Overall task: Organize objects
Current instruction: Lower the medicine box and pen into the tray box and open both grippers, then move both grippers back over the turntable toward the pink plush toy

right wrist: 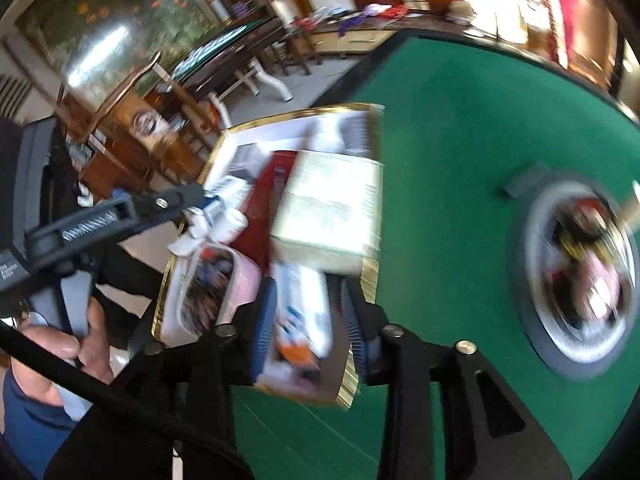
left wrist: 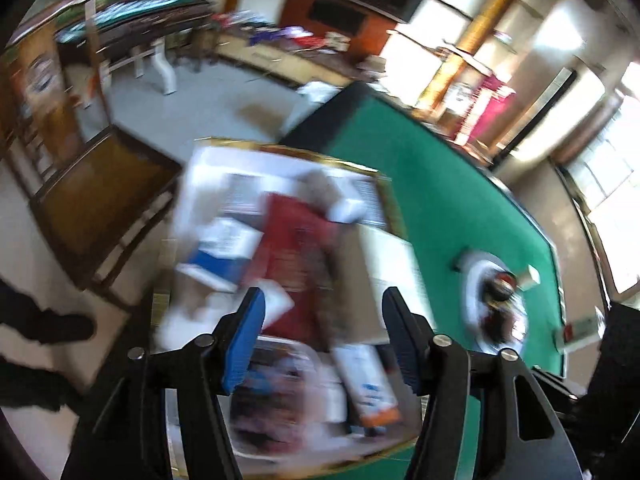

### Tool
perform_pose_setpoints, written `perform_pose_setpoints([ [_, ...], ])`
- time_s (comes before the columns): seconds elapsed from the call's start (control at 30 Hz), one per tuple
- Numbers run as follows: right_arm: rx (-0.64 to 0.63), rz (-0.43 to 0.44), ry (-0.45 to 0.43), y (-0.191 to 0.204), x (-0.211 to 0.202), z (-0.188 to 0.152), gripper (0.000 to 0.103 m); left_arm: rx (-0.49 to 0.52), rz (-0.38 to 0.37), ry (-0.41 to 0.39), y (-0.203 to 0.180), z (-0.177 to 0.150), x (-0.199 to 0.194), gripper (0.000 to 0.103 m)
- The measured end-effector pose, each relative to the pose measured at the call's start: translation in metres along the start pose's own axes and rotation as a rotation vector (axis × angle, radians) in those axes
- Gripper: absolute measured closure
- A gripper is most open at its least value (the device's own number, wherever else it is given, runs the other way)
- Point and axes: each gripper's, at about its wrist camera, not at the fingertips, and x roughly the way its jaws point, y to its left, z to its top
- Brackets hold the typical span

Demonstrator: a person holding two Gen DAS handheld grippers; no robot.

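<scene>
Left hand-held gripper (left wrist: 324, 344) wide and empty above gold-rimmed tray (left wrist: 384, 188); right hand-held gripper (right wrist: 310, 320) narrow, gripping nothing. Boxes (left wrist: 296, 240) already in tray; round dish (left wrist: 496, 304) beside tray still unsorted on worktop (left wrist: 440, 184).

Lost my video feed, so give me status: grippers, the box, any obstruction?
Left gripper open, empty, above the gold-edged box. Right gripper part open over a white tube in the box, grip unclear. Round dish beside it on the green table; nothing blocking.

A home-like game room: green felt table (right wrist: 460, 128), wooden chair (left wrist: 100, 192), large wall painting (right wrist: 104, 28).
</scene>
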Motion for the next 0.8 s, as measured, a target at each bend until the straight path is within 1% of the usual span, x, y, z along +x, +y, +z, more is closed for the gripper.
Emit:
perform_pose_setpoints([
  [0.07,0.057,-0.026,-0.014,-0.029,-0.018,-0.015,0.067,0.074,-0.055,0.036,-0.039,-0.006,0.01,0.038],
  [0.13,0.118,-0.064,-0.02,-0.059,-0.034,-0.03,0.067,0.13,-0.101,0.073,-0.072,-0.01,0.021,0.038],
  [0.2,0.19,-0.084,-0.03,-0.093,-0.053,-0.046,0.067,0.187,-0.161,0.138,-0.114,-0.018,0.041,0.038],
  [0.3,0.261,-0.119,-0.048,-0.129,-0.08,-0.066,0.067,0.265,-0.202,0.201,-0.172,-0.032,0.067,0.038],
  [0.4,0.321,-0.142,-0.06,-0.161,-0.103,-0.087,0.067,0.331,-0.213,0.219,-0.224,-0.041,0.087,0.038],
  [0.43,0.333,-0.145,-0.06,-0.168,-0.108,-0.092,0.067,0.363,-0.206,0.211,-0.241,-0.044,0.094,0.038],
  [0.47,0.345,-0.151,-0.062,-0.175,-0.115,-0.099,0.067,0.382,-0.197,0.206,-0.25,-0.05,0.095,0.038],
  [0.57,0.376,-0.164,-0.063,-0.199,-0.131,-0.117,0.067,0.459,-0.139,0.192,-0.285,-0.059,0.112,0.038],
  [0.63,0.391,-0.173,-0.065,-0.209,-0.139,-0.126,0.067,0.499,-0.074,0.198,-0.303,-0.064,0.125,0.038],
  [0.67,0.4,-0.177,-0.064,-0.216,-0.143,-0.131,0.067,0.509,-0.043,0.205,-0.307,-0.065,0.134,0.038],
  [0.73,0.418,-0.18,-0.061,-0.229,-0.15,-0.137,0.067,0.53,-0.01,0.205,-0.312,-0.069,0.143,0.038],
  [0.77,0.426,-0.182,-0.063,-0.236,-0.153,-0.14,0.067,0.539,0.031,0.204,-0.313,-0.07,0.148,0.038],
  [0.8,0.429,-0.185,-0.062,-0.239,-0.154,-0.141,0.067,0.539,0.043,0.208,-0.312,-0.07,0.152,0.038],
])
